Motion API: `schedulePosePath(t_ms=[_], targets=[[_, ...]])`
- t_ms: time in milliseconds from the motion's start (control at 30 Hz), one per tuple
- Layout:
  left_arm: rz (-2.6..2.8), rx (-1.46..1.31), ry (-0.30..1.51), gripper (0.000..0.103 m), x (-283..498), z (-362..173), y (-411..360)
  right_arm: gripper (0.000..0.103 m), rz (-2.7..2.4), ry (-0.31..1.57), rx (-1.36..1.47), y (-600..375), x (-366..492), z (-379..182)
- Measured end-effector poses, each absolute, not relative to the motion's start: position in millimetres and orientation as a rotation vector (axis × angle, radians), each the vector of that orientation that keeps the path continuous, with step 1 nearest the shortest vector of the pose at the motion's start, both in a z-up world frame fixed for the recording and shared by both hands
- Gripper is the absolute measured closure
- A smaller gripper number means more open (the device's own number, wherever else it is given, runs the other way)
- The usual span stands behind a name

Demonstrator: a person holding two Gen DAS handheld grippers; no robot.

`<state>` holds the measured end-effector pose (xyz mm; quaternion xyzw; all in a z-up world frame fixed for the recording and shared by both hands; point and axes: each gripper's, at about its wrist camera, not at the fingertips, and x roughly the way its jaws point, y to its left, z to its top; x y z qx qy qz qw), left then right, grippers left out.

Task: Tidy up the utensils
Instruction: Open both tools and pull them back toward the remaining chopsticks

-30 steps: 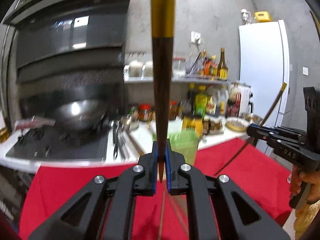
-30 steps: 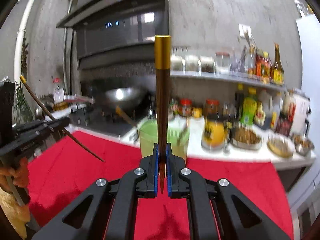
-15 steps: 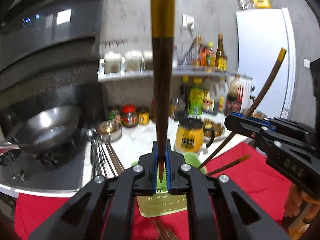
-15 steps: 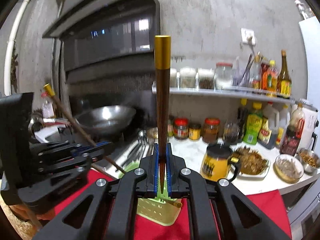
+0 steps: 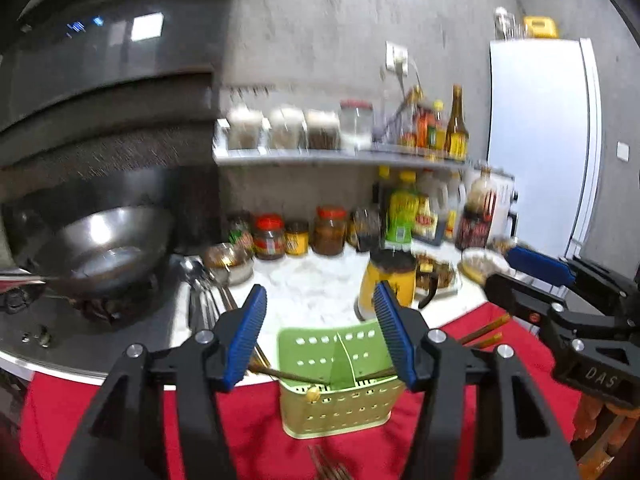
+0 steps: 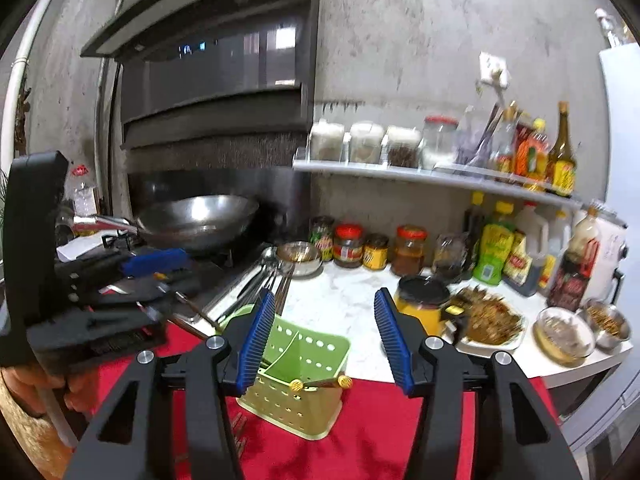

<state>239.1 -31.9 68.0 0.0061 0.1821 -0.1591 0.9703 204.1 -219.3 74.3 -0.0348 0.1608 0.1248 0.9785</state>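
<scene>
A green perforated utensil holder [image 5: 336, 404] [image 6: 296, 400] stands on the red cloth [image 5: 248, 432] just beyond both grippers. Brown chopsticks with gold ends [image 5: 292, 377] [image 6: 326, 382] lie slanted inside it. One more chopstick [image 6: 198, 312] slants from below the left gripper towards the holder's left rim. My left gripper [image 5: 320, 292] [image 6: 176, 272] hangs over the holder, its jaws opening, nothing between the blue pads. My right gripper [image 6: 325, 296] [image 5: 516, 274] is beside it, jaws also opening and empty.
Two chopsticks [image 5: 484, 330] lie on the cloth right of the holder, forks [image 5: 328, 464] in front of it. On the white counter sit steel spoons [image 6: 256, 276], a yellow jar [image 5: 386, 284], sauce jars and food dishes [image 6: 488, 320]. A wok [image 5: 104, 256] is on the stove at left.
Each gripper held a chopstick upright in shut jaws; both have opened and the chopsticks have dropped into the green holder. Both grippers came closer to the holder.
</scene>
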Motion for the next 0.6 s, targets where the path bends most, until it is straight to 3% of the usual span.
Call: schedulePosePath(t_ms=[233, 600], targets=[[-0.14, 0.038, 0.395, 0.046, 160.8, 69.8, 7.2, 0.046, 0.25, 0.336, -0.085, -234.7, 126.3, 67.4], [-0.067, 0.032, 0.653, 0.046, 60.1, -60.3, 45.6, 0.046, 0.272, 0.595, -0.071, -228.4, 53.5, -52.8]])
